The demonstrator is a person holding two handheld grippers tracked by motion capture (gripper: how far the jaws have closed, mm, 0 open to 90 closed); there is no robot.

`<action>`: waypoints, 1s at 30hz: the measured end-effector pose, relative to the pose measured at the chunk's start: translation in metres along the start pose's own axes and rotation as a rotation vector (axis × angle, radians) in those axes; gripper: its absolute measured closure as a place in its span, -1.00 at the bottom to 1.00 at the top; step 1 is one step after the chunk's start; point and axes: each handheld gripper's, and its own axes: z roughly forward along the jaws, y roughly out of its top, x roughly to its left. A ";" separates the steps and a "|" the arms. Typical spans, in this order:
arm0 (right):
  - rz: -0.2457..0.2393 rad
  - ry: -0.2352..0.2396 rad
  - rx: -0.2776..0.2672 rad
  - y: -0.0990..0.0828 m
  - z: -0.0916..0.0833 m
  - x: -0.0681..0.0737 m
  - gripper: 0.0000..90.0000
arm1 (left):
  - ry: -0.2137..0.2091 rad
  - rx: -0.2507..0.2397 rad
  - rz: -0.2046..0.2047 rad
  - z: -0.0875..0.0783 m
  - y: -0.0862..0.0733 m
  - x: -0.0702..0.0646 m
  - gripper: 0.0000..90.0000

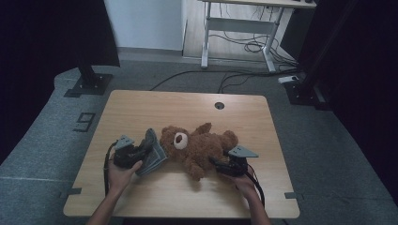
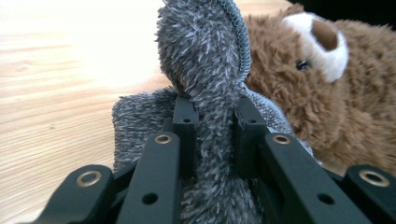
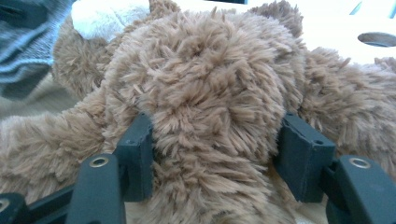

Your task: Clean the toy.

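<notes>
While the bear (image 1: 199,147) lies on its back mid-bench (image 1: 141,105), the left gripper (image 1: 141,152) has its fingers (image 2: 185,122) pinched tight on a grey cloth (image 2: 205,60) just beside the bear's head. Over on the other side, the right gripper (image 1: 217,164) has its fingers (image 3: 137,149) part open, clamped around a furry limb.

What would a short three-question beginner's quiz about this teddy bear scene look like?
1. True or false: the left gripper is clamped on the grey fuzzy cloth.
2. What does the right gripper grip? A) a table leg B) the teddy bear C) a cable
3. Fill in: the bear lies on the wooden ___.

Key: 1 true; 2 B; 3 table.
</notes>
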 end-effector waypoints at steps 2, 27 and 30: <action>0.001 0.002 0.001 0.000 0.000 0.000 -0.19 | 0.005 -0.011 0.001 -0.009 0.000 0.001 0.66; 0.035 0.027 -0.003 -0.002 0.002 -0.006 -0.25 | 0.124 0.108 -0.055 -0.063 -0.055 0.050 0.44; 0.037 0.027 -0.003 -0.002 0.002 -0.006 -0.26 | 0.106 0.122 -0.031 -0.056 -0.053 0.045 0.34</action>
